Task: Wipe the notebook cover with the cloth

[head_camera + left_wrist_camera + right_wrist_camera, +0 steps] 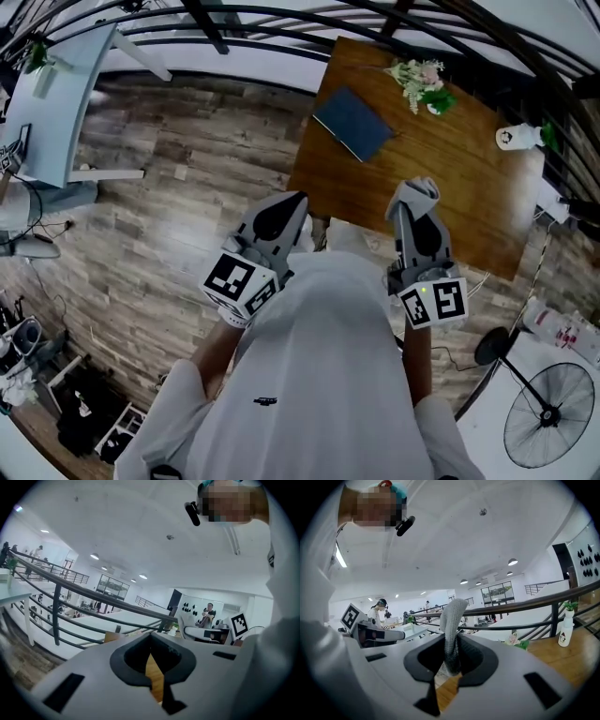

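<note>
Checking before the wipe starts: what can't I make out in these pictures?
The notebook: seen in the head view only, too small to show any dirt on its cover. Neither gripper view shows it.
The cloth: its lower end is hidden between the jaws of the right hand-held gripper. The head view shows just a tip.
The table: in the head view, its near edge is partly behind the person's shirt.

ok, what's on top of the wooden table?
On the brown wooden table: closed dark blue notebook, pink-and-green flower bunch, white bottle. The left hand-held gripper and right hand-held gripper, shut on a grey cloth, cover its near edge.
</note>
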